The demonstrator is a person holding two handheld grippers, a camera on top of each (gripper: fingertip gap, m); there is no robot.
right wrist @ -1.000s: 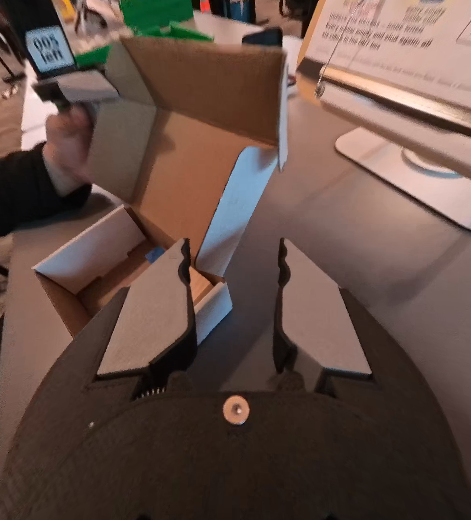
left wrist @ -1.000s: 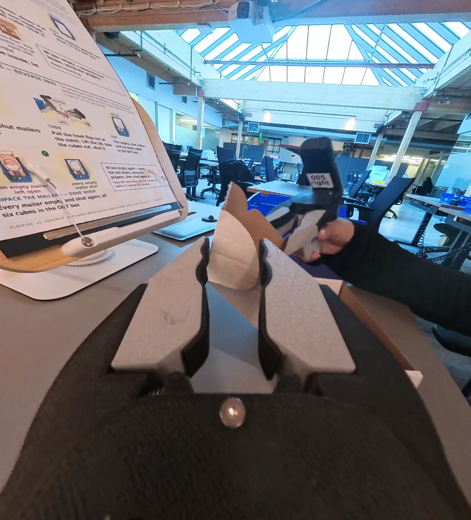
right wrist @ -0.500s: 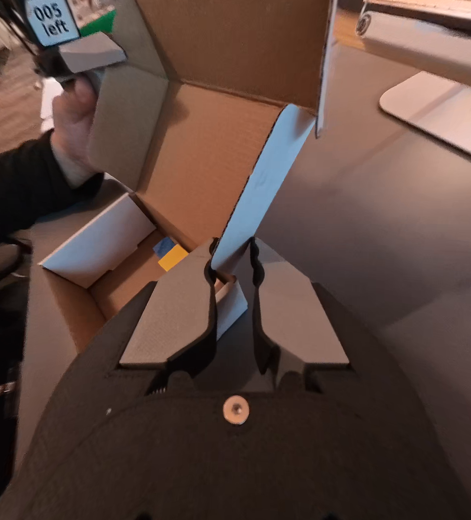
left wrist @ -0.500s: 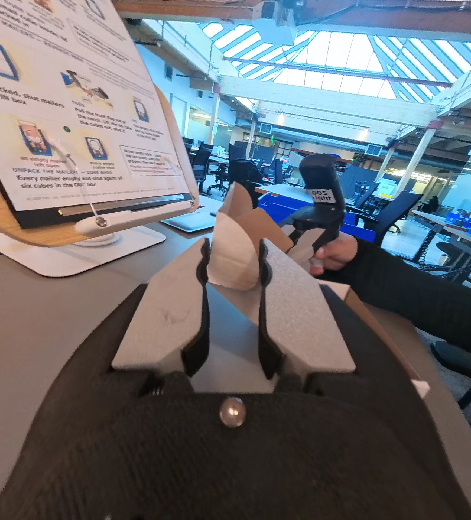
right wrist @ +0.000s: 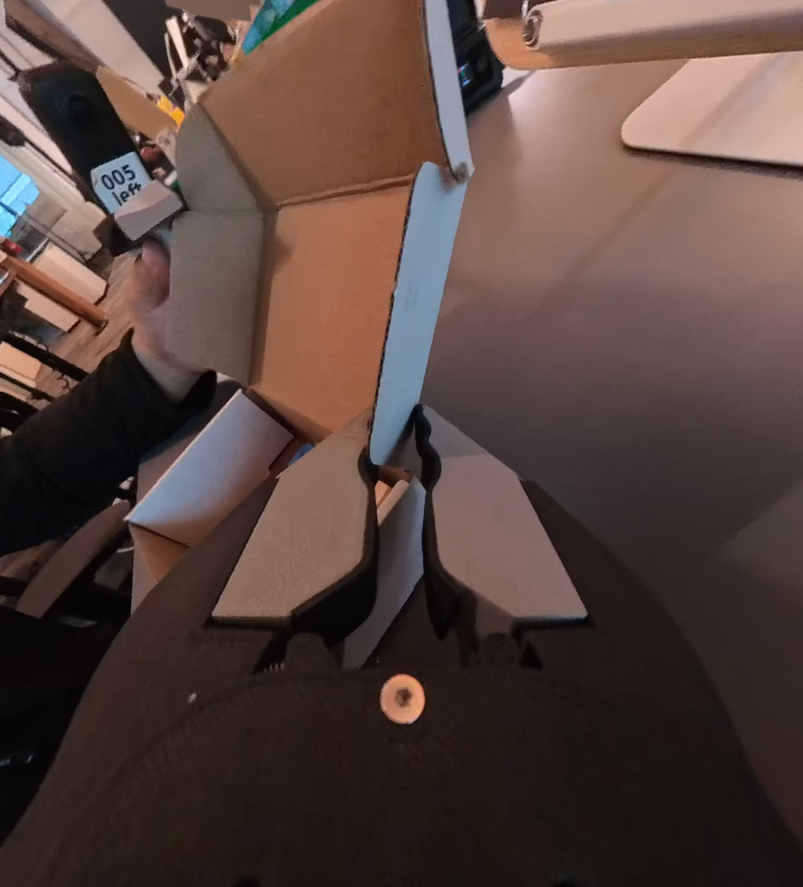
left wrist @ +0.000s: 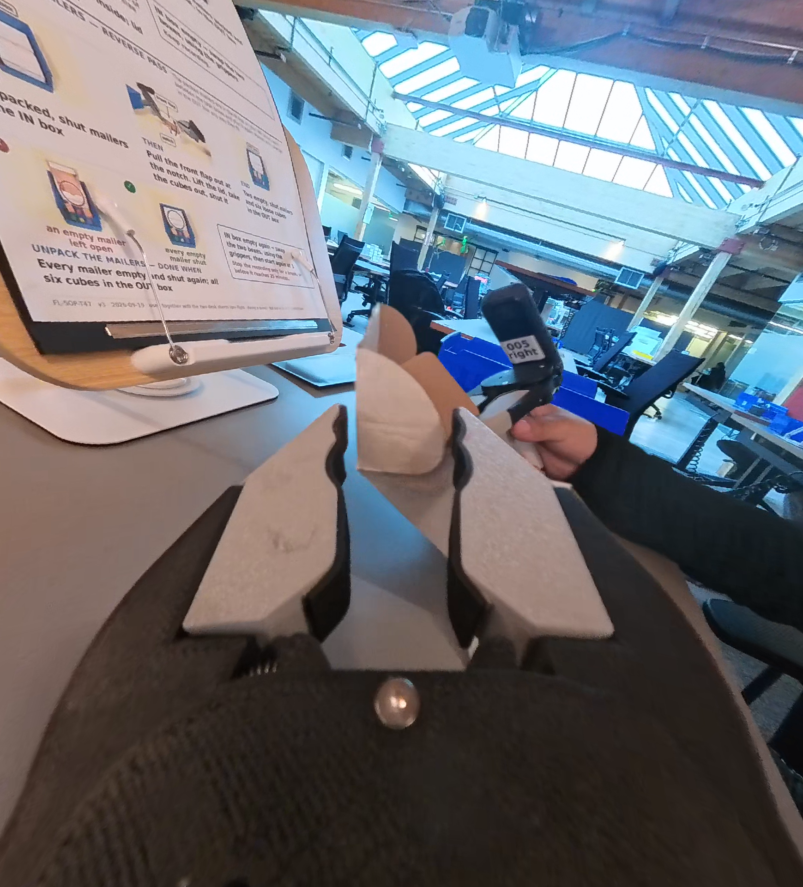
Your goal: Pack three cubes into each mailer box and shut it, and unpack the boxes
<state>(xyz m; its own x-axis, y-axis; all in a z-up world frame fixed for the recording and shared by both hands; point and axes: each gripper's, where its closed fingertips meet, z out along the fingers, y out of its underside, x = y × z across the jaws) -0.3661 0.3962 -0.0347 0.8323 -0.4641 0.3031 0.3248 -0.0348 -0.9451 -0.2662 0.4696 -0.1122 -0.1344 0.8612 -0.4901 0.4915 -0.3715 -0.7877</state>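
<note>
A cardboard mailer box [right wrist: 207,470] lies open on the grey table, its lid [right wrist: 332,288] raised. My right gripper [right wrist: 392,432] is shut on the lid's white right side flap [right wrist: 413,312]. It also shows in the left wrist view [left wrist: 509,408], held in a hand. My left gripper [left wrist: 397,432] is at the lid's other side flap [left wrist: 399,432]. Its jaws stand a little apart around the flap, which rests against the right finger. It shows far left in the right wrist view [right wrist: 150,216]. A bit of blue [right wrist: 304,453] shows inside the box. The rest of the inside is hidden.
A wooden stand with an instruction sheet [left wrist: 126,192] on a white base [left wrist: 126,413] stands on the table [left wrist: 78,528] left of the box. Blue bins [left wrist: 476,360] sit behind the box. The person's black sleeve [left wrist: 725,542] crosses on the right. There is about 15 cm between the tips of the two grippers.
My right gripper moved in and shut on the right side flap, then slid up along it. My left gripper's jaws widened slightly around its flap. The lid has tipped further up.
</note>
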